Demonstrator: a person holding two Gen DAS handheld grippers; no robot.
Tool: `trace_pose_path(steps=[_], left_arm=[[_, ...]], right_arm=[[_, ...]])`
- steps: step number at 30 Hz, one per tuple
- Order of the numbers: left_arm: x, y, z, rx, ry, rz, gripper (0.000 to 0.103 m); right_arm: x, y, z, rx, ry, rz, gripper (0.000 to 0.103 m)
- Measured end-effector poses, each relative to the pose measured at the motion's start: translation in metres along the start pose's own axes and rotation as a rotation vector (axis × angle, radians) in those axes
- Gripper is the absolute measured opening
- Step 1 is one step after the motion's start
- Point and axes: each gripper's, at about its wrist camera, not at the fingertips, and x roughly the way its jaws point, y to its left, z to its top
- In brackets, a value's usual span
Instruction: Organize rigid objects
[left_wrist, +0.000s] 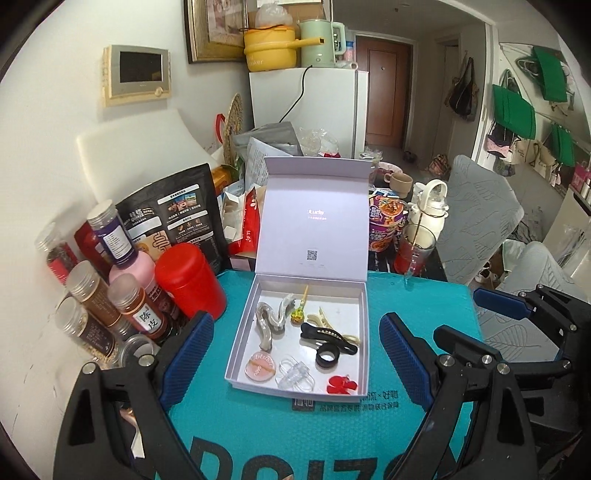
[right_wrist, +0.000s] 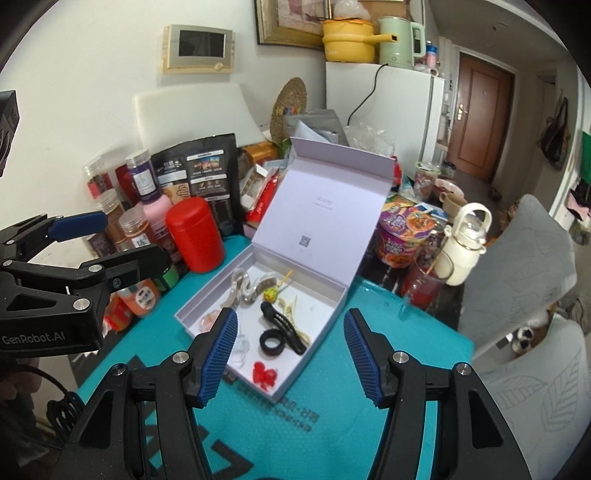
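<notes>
Both hand-held grippers hang empty over an open white box of small accessories.

The white box (left_wrist: 364, 325) sits on a teal padded mailer (left_wrist: 417, 295) that covers the surface, its hinged lid (left_wrist: 314, 214) standing upright at the back. Inside lie a grey wavy hair clip (left_wrist: 267, 323), a black hair claw (left_wrist: 325, 334) with a black ring (left_wrist: 327, 357) just in front of it, a cream clip (left_wrist: 321, 315), a pink round disc (left_wrist: 259, 367), a clear plastic clip (left_wrist: 295, 376) and a red flower piece (left_wrist: 341, 384) near the front wall. The left hand-held gripper (left_wrist: 297, 356) has its jaws spread wide with nothing between the pads. The right hand-held gripper (right_wrist: 290, 356) is also parted and holds nothing. A red canister (left_wrist: 190, 278) stands just left of the box among spice jars (left_wrist: 135, 304).
</notes>
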Motion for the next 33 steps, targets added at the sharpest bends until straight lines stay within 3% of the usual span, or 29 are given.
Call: trace_pose_path(steps=[14, 25, 33], left_arm=[[-0.077, -0.054, -0.053, -0.028, -0.021, 0.036, 0.092], [-0.106, -0.086, -0.093, -0.065, -0.009, 0.041, 0.092], [-0.116, -0.095, -0.104, -0.084, -0.004, 0.05, 0.092]], right_arm=[[-0.09, -0.013, -0.062, -0.036, -0.025, -0.002, 0.062], [-0.133, -0.028, -0.113, -0.04, -0.033, -0.004, 0.064], [-0.145, -0.034, -0.132, -0.022, -0.026, 0.005, 0.064]])
